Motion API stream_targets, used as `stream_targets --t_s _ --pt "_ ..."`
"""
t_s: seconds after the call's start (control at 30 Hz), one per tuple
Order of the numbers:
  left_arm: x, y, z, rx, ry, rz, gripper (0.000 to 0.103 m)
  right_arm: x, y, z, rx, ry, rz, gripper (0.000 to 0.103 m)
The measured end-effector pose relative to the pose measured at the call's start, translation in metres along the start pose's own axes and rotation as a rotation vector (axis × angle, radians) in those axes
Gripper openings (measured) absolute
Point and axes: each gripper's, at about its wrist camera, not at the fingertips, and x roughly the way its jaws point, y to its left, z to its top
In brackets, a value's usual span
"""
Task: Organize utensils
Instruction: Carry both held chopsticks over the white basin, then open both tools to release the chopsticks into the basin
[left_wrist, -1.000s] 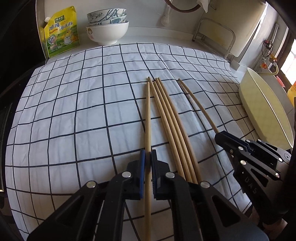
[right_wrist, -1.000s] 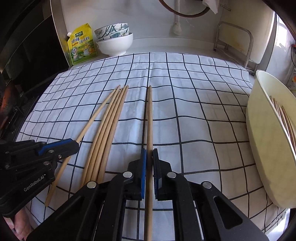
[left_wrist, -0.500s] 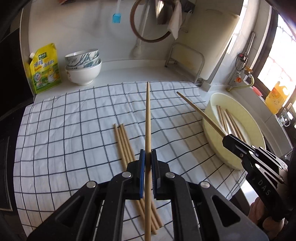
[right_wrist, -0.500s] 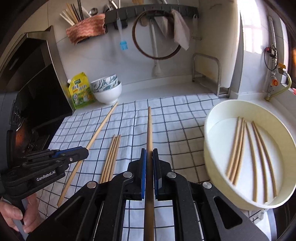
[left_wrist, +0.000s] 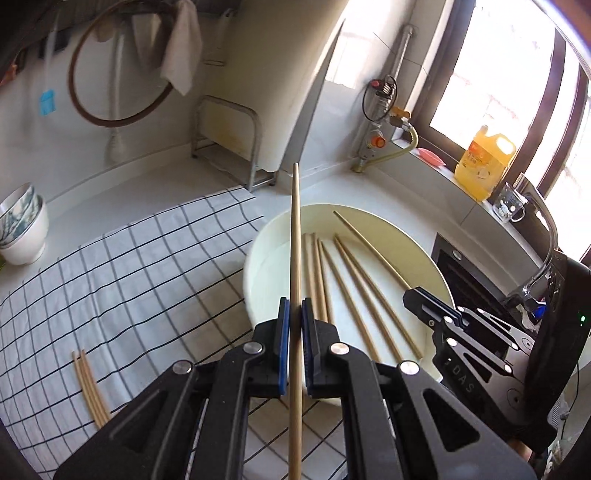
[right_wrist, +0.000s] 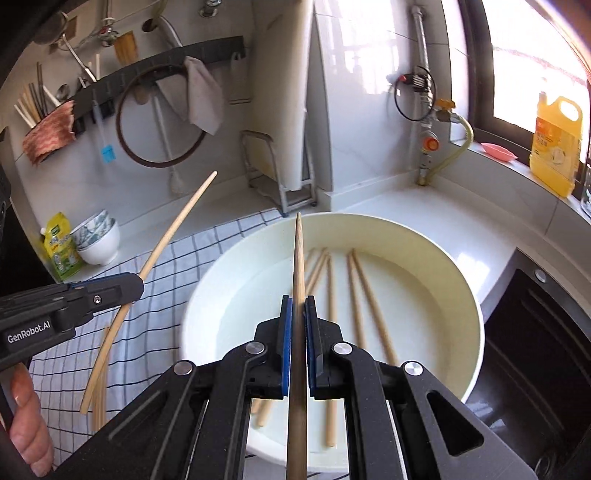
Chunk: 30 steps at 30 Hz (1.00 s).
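Pinching one long tan wooden chopstick (left_wrist: 295, 236) apiece, left gripper (left_wrist: 294, 314) and right gripper (right_wrist: 298, 312) hang above round cream basin (right_wrist: 469, 295); three more lie on checked cloth (left_wrist: 129, 280) beside it.

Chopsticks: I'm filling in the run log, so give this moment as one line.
left gripper: shut on chopstick | right gripper: shut on chopstick | both over basin | loose chopsticks on checked cloth
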Motion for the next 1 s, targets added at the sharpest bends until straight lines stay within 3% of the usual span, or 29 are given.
stream_targets --t_s 0.3,0.53,0.57,0.6,0.67,0.73,0.83,1.0 --pt "0.091 -0.043 0.011 0.074 0.148 -0.022 0.007 0.046 -0.044 -0.006 0.067 0.114 -0.056 0.007" --pt "0.116 -0.041 0.008 0.064 0.196 0.010 0.008 0.059 -0.048 -0.010 0.077 0.153 -0.058 0.007" --pt "0.115 -0.039 0.009 0.060 0.196 0.022 0.008 0.059 -0.049 -0.010 0.080 0.155 -0.059 0.013" --pt "0.115 -0.039 0.009 0.061 0.191 0.037 0.010 0.058 -0.048 -0.010 0.081 0.153 -0.060 0.027" --pt "0.109 -0.037 0.009 0.066 0.171 0.067 0.018 0.052 -0.048 -0.011 0.081 0.132 -0.069 0.039" --pt "0.102 -0.035 0.009 0.062 0.148 0.081 0.037 0.047 -0.047 -0.011 0.082 0.122 -0.067 0.039" --pt "0.088 -0.032 0.007 0.057 0.113 0.096 0.057 0.039 -0.044 -0.013 0.085 0.113 -0.060 0.040" --pt "0.066 -0.026 0.001 0.047 0.081 0.117 0.059 0.028 -0.037 -0.018 0.092 0.101 -0.045 0.040"
